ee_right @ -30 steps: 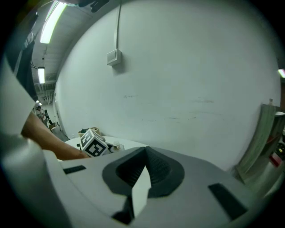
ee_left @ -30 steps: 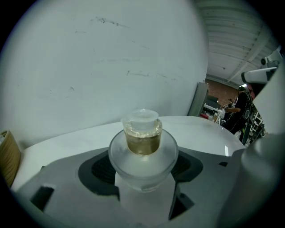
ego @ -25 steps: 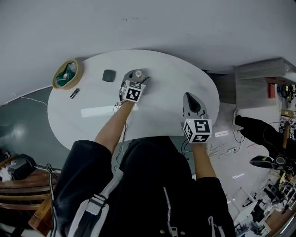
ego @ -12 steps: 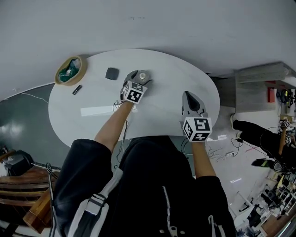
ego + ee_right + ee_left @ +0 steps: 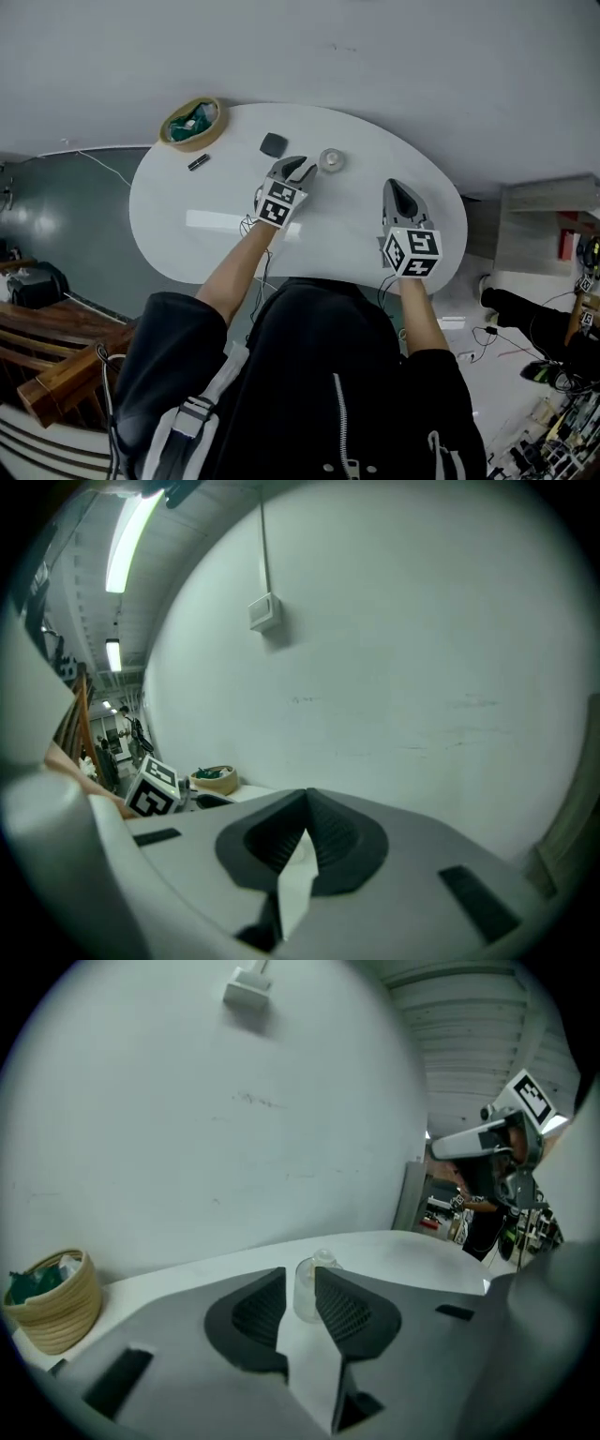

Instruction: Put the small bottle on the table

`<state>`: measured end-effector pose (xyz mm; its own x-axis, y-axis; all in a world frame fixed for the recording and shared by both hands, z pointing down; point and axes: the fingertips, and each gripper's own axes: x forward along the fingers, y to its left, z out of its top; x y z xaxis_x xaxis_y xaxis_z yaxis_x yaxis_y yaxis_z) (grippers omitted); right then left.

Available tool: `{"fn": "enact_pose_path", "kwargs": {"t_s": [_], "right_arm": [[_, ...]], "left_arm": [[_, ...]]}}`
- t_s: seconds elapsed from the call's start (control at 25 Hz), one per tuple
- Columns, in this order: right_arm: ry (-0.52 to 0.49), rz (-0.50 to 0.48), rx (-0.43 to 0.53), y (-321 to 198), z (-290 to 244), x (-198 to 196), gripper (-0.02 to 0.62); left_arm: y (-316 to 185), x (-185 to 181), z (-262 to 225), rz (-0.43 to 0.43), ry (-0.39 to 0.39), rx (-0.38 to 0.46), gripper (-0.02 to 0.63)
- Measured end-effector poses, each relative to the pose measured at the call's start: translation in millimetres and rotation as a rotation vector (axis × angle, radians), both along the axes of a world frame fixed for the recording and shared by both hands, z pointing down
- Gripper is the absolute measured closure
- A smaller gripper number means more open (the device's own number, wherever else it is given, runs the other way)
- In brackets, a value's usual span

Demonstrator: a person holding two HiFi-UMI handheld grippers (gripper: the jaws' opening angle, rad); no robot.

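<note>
Small bottle (image 5: 331, 159) upright on the white oval tabletop (image 5: 187, 202), toward the far edge, clear-bodied with a pale top. Free of both grippers. In the head view, just beyond and to the right of the left gripper (image 5: 298, 169), not touching it. In the left gripper view, visible through the slit between the jaws, out past their tips and not pinched by the pads. Jaws of the left gripper just been closing, now only a narrow gap apart, holding nothing, with nothing between the pads. Aimed slantwise down toward the bottle.

Right gripper (image 5: 395, 187) near the right end of the tabletop, well apart from the bottle. In the right gripper view, jaws brought together at the tips, empty.

Woven basket (image 5: 192, 124) with green contents at the far left edge of the tabletop. Dark square pad (image 5: 273, 143) and small dark stick-like item (image 5: 198, 162) between basket and bottle, each lying apart from the others. Small box (image 5: 263, 612) mounted on the pale wall behind.
</note>
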<state>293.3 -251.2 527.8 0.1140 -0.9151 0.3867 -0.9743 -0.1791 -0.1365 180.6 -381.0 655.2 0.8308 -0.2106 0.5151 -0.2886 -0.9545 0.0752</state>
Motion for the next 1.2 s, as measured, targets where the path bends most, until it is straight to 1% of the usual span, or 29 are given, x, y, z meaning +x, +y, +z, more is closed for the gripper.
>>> {"fn": "enact_pose_path", "kwargs": {"t_s": [0.04, 0.12, 0.16, 0.32, 0.52, 0.68, 0.88, 1.0, 1.2], "right_arm": [[0.003, -0.012, 0.009, -5.5, -1.9, -3.5, 0.594], [0.008, -0.034, 0.025, -15.6, -5.2, -10.2, 0.595], [0.011, -0.046, 0.034, -20.5, -7.2, -13.2, 0.594], [0.020, -0.084, 0.076, -38.3, -19.2, -23.1, 0.595], [0.037, -0.111, 0.125, -54.0, -36.0, -31.4, 0.597], [0.047, -0.130, 0.159, -62.9, -45.8, -37.9, 0.597], [0.059, -0.152, 0.181, -61.1, -53.2, -43.0, 0.597], [0.064, -0.173, 0.175, -59.4, -53.3, -46.7, 0.597], [0.062, -0.172, 0.171, -54.3, -50.8, -48.3, 0.597]], "left_arm": [[-2.5, -8.5, -8.2, -0.021, 0.016, 0.000, 0.530], [-7.9, -25.9, -21.7, -0.064, 0.038, 0.009, 0.596], [-10.8, -34.1, -27.4, -0.085, 0.044, 0.017, 0.600], [-21.5, -63.2, -53.3, -0.159, 0.070, 0.058, 0.601], [-28.7, -85.6, -96.6, -0.197, 0.116, 0.113, 0.601], [-29.3, -93.5, -121.0, -0.205, 0.136, 0.146, 0.601], [-25.8, -95.7, -138.3, -0.223, 0.171, 0.153, 0.601], [-25.7, -96.2, -141.7, -0.237, 0.180, 0.145, 0.601], [-22.1, -95.5, -139.9, -0.237, 0.178, 0.140, 0.601]]}}
